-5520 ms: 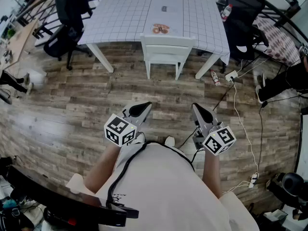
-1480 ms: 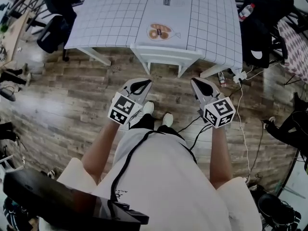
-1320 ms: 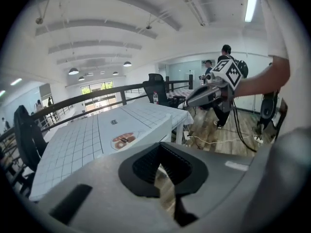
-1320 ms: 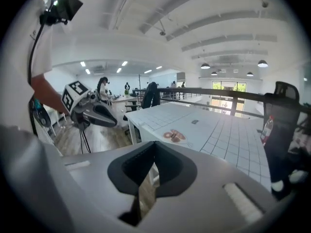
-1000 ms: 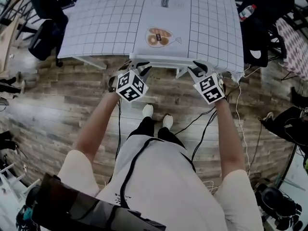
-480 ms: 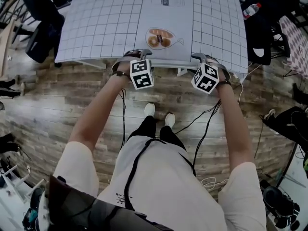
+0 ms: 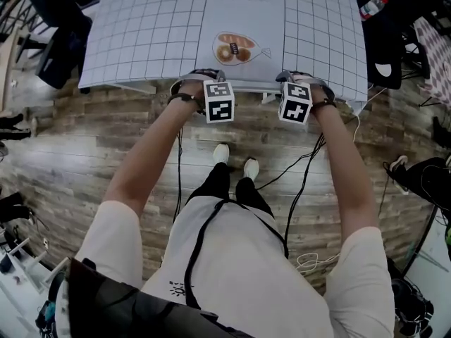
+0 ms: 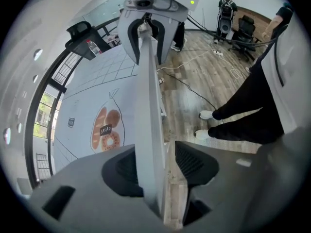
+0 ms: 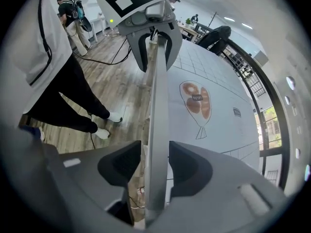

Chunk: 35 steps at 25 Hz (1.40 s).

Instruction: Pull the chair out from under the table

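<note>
The white chair is tucked under the grid-patterned table (image 7: pixel 155 27); only its top rail (image 7: pixel 250 88) shows at the table's near edge. My left gripper (image 7: pixel 204 77) straddles the rail's left end and my right gripper (image 7: pixel 292 78) its right end, both pointing down. In the left gripper view the rail (image 8: pixel 148 106) runs between the jaws of my left gripper (image 8: pixel 155 166), with a strip of floor showing beside one pad. In the right gripper view the rail (image 9: pixel 156 106) stands between the jaws of my right gripper (image 9: pixel 154 168), a thin gap on one side. Both pairs of jaws have just been closing around the rail.
A bread picture (image 7: pixel 236 46) is printed on the tablecloth just beyond the rail. Black office chairs (image 7: pixel 49 41) stand at the left, a bottle (image 7: pixel 372 7) and dark bags at the right. Cables (image 7: pixel 303 182) trail over the wooden floor beside my shoes (image 7: pixel 236 162).
Both grippers went from waist height forward to the table edge, tipped to point downward and sank over the chair's top rail. The table now sits closer in the head view.
</note>
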Available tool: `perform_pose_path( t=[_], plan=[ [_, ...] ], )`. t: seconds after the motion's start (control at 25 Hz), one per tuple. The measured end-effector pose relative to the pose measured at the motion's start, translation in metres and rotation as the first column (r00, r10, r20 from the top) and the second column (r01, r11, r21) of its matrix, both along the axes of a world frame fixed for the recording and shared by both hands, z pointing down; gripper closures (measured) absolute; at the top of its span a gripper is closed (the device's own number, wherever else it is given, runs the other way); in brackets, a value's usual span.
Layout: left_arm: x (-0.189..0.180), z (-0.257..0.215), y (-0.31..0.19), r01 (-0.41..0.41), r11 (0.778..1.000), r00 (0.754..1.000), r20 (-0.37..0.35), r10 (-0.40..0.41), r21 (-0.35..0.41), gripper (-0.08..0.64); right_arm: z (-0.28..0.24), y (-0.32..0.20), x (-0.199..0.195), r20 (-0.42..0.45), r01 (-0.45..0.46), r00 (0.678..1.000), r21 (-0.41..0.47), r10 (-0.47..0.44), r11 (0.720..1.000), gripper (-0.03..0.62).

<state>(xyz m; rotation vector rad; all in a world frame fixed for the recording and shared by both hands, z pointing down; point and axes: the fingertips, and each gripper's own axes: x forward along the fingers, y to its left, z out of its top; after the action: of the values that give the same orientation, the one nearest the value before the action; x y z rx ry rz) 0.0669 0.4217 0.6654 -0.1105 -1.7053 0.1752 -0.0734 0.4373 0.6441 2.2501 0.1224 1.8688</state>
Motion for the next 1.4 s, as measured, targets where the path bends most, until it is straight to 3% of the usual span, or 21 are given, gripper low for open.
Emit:
perform_pose_path(
  t=[0.12, 0.2, 0.48, 0.76, 1.4],
  plan=[
    [0.002, 0.004, 0.008, -0.005, 0.999, 1.0, -0.019, 0.005, -0.044, 0.428, 0.007, 0.002, 0.002, 0.007, -0.004, 1.0, -0.004, 0.004, 1.0, 0.492],
    [0.001, 0.004, 0.012, 0.017, 0.999, 1.0, -0.004, -0.017, -0.039, 0.463, 0.008, 0.004, 0.002, -0.004, -0.027, 1.0, 0.012, 0.027, 1.0, 0.505],
    [0.0, 0.001, 0.005, 0.068, 0.996, 0.997, 0.019, -0.069, 0.056, 0.476, 0.006, -0.003, 0.0, 0.011, -0.044, 0.999, 0.075, 0.044, 0.996, 0.511],
    [0.002, -0.001, -0.015, 0.036, 0.996, 0.999, 0.005, -0.037, 0.08, 0.477, 0.005, -0.029, 0.002, -0.015, -0.061, 0.998, 0.124, 0.064, 0.99, 0.511],
    [0.006, -0.005, -0.129, 0.029, 0.992, 1.0, -0.002, -0.029, 0.126, 0.477, 0.0, -0.143, 0.005, -0.057, -0.041, 0.997, 0.185, 0.052, 0.982, 0.511]
  ],
)
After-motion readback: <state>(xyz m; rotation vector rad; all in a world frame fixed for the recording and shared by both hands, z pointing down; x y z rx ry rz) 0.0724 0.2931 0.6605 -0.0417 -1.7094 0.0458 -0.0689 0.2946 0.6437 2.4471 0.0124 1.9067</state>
